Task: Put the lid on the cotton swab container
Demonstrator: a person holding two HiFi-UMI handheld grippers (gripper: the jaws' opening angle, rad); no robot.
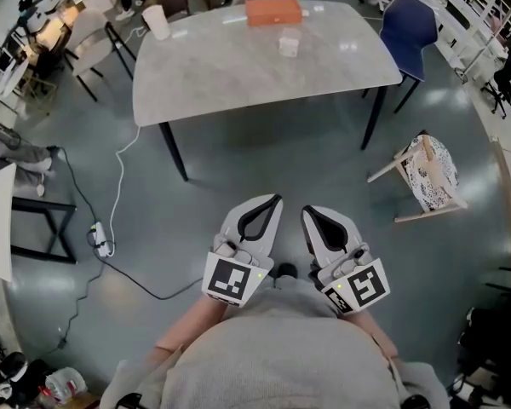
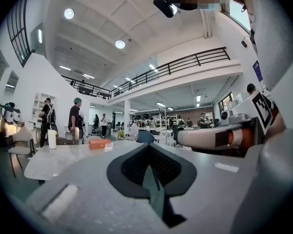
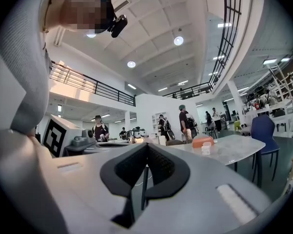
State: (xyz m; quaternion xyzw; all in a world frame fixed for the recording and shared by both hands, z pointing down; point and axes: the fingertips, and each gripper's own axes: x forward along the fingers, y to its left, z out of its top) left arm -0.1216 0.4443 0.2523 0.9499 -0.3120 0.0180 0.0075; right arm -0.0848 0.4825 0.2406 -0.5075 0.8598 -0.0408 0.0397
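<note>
Left gripper [image 1: 263, 204] closed, right gripper [image 1: 317, 215] closed, both level, side by side

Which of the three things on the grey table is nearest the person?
The small whitish container; the flat orange box and tall white cup sit farther back, by the far edge.

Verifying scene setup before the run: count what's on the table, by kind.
On the table:
cup: 1
orange box: 1
swab container: 1
Total: 3
</note>
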